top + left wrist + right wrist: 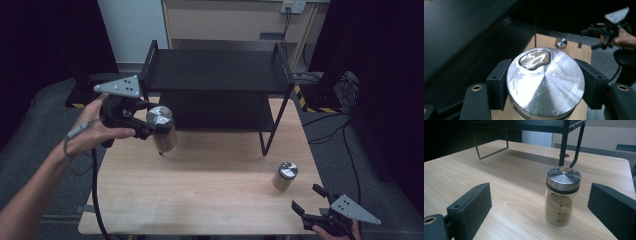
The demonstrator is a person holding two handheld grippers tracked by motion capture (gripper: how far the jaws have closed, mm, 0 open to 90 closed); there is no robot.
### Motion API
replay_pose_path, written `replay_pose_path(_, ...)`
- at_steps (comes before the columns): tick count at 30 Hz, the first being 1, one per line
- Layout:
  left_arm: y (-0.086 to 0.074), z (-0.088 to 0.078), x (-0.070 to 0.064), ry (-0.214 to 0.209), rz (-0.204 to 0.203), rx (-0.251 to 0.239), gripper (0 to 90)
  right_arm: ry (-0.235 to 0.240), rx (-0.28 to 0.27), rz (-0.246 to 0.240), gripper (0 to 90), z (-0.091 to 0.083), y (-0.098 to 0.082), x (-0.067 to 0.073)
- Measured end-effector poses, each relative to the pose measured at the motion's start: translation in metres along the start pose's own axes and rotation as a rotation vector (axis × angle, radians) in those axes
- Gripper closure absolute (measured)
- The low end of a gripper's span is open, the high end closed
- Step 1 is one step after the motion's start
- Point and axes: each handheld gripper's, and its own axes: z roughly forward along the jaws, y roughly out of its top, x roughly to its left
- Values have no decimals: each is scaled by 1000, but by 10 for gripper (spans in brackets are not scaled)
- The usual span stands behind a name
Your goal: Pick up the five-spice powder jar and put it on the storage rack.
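The wooden tabletop [210,190] carries a black two-level rack [215,75] at its far side, which stands on thin metal legs with both shelves bare.

The left gripper [150,131] is held up in the person's left hand [95,132] above the tabletop's left part, just in front of the rack's left end. Its jaws are clamped on a jar [163,129], one pad on each side just under the lid. In the left gripper view the jar [545,83] sits squarely between the two black pads, its brushed metal lid facing the camera with a dark, bean-shaped shaker opening near the far edge. The jar hangs clear of the wood in the high view, roughly upright, and holds a tan powder.

The right gripper [312,202] rests low at the near right corner of the tabletop, in the person's right hand [330,231]. Its jaws stand wide apart with nothing pressed between them. In the right gripper view they frame a second jar [562,196], which stands upright on the wood a little beyond them, apart from both pads. This second jar [285,176] is clear glass with a metal lid and a black ring under it, about half full of tan powder, and stands near the rack's front right leg.
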Motion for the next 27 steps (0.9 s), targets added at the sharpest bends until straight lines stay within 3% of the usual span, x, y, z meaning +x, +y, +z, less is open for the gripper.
replay_pose_path(6, 33, -8, 4, 35, -14, -21, 334, 1, 0, 2, 56, 0, 0, 0)
replay_pose_path(12, 58, -8, 5, 98, -44, -20, 334, 0, -4, 4, 56, -1, 0, 0)
replay_pose_path(15, 66, -5, 6, 114, -51, -17, 334, 2, -3, 6, 56, 0, 0, -1)
replay_pose_path(21, 84, 7, 1, 216, -94, -14, 334, 2, -4, 8, 56, -1, -1, -1)
replay_pose_path(27, 99, 21, 5, 284, -139, -19, 334, 1, -4, 9, 57, -1, -1, -1)
